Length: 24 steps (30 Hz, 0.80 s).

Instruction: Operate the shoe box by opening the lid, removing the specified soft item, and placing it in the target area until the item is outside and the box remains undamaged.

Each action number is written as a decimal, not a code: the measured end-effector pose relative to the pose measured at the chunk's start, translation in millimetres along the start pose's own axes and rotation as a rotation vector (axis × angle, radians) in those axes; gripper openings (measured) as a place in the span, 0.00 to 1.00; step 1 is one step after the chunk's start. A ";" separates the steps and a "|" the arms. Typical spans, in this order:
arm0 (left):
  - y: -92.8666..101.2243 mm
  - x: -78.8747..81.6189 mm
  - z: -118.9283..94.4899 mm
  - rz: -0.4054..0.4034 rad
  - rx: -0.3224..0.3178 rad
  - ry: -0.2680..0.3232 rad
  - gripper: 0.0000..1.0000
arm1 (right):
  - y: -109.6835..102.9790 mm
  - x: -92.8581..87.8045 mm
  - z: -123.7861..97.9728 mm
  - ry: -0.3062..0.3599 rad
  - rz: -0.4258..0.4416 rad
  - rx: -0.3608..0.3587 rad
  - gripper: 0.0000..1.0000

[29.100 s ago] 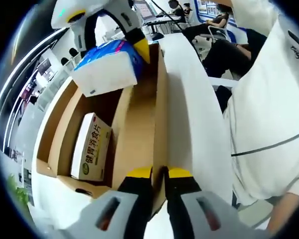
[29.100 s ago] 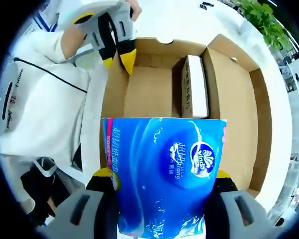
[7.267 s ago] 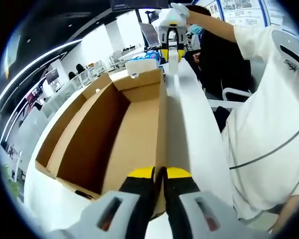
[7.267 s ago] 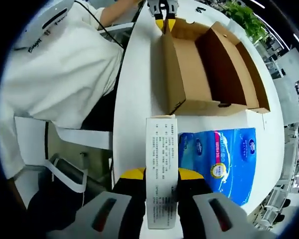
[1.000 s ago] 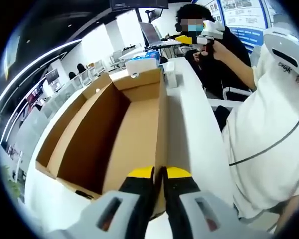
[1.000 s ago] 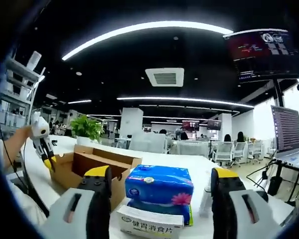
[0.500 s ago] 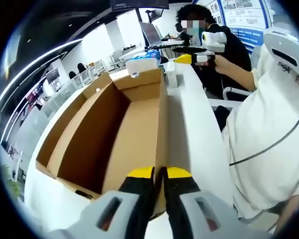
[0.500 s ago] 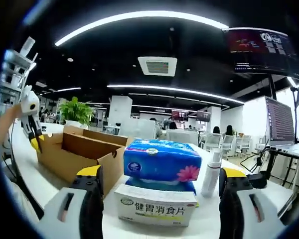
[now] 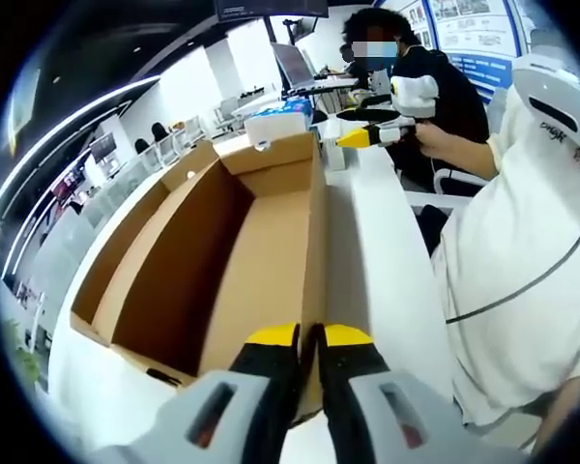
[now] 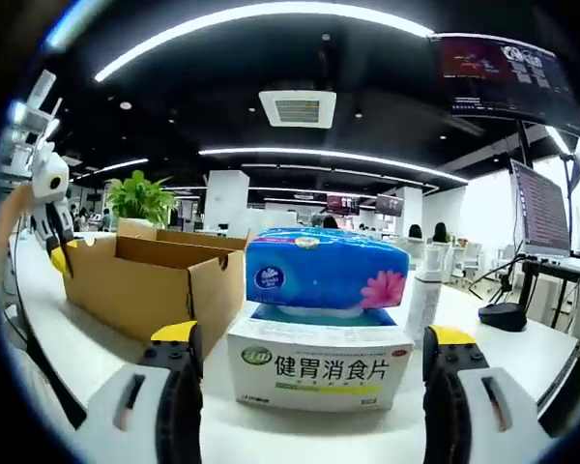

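One tissue pack (image 10: 326, 273) tops a white carton (image 10: 319, 371) beside the shoe box (image 10: 153, 280).

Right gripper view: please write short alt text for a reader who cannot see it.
The right tongs, open, face a blue soft tissue pack stacked on a white flat carton with green print, on a white table. An open brown cardboard box stands to their left.
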<state>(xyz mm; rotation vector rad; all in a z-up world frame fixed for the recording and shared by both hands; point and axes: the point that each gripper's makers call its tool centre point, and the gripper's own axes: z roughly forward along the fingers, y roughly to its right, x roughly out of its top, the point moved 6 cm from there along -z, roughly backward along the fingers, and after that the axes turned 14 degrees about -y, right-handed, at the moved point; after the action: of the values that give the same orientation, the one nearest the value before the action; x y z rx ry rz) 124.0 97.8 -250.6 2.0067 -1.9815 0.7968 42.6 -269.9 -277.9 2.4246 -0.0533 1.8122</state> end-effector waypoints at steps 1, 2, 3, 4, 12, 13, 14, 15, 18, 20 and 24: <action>0.0 0.0 0.0 0.000 0.000 0.000 0.07 | 1.3 -2.2 1.8 -0.012 0.006 -0.001 0.97; -0.1 0.0 0.0 0.000 0.000 -0.001 0.07 | 1.9 -3.4 2.8 -0.015 0.011 -0.001 0.96; -0.2 0.1 0.0 0.000 -0.001 -0.001 0.07 | 2.1 -4.1 3.4 -0.016 0.016 -0.003 0.96; -0.3 0.0 0.0 0.000 -0.001 0.000 0.07 | 1.9 -5.2 4.1 -0.019 0.020 -0.006 0.96; -0.2 -0.2 -0.2 0.002 0.004 0.005 0.07 | -3.6 -9.4 9.7 -0.049 -0.022 -0.005 0.90; -0.2 -0.3 -0.2 0.003 0.004 0.005 0.07 | -3.8 -9.4 9.4 -0.050 -0.026 -0.002 0.88; -0.2 -0.3 -0.3 0.003 0.005 0.005 0.07 | -4.0 -9.5 9.1 -0.051 -0.030 0.001 0.86; -0.2 -0.3 -0.3 0.003 0.005 0.006 0.07 | -4.2 -9.5 8.8 -0.052 -0.033 0.004 0.84; 0.0 -0.3 -0.3 0.004 0.006 0.005 0.07 | -5.6 -10.1 7.7 -0.054 -0.029 0.015 0.84; 0.1 -0.3 -0.3 0.004 0.006 0.005 0.08 | -5.4 -10.1 7.2 -0.052 -0.028 0.014 0.83; 0.4 -0.4 -0.4 0.004 0.008 0.004 0.08 | -3.2 -10.6 6.3 -0.049 -0.026 0.014 0.83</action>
<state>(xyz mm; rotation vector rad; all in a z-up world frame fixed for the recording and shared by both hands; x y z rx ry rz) 123.5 98.3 -250.5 2.0050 -1.9840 0.8105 46.0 -267.9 -290.1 2.4673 -0.0135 1.7480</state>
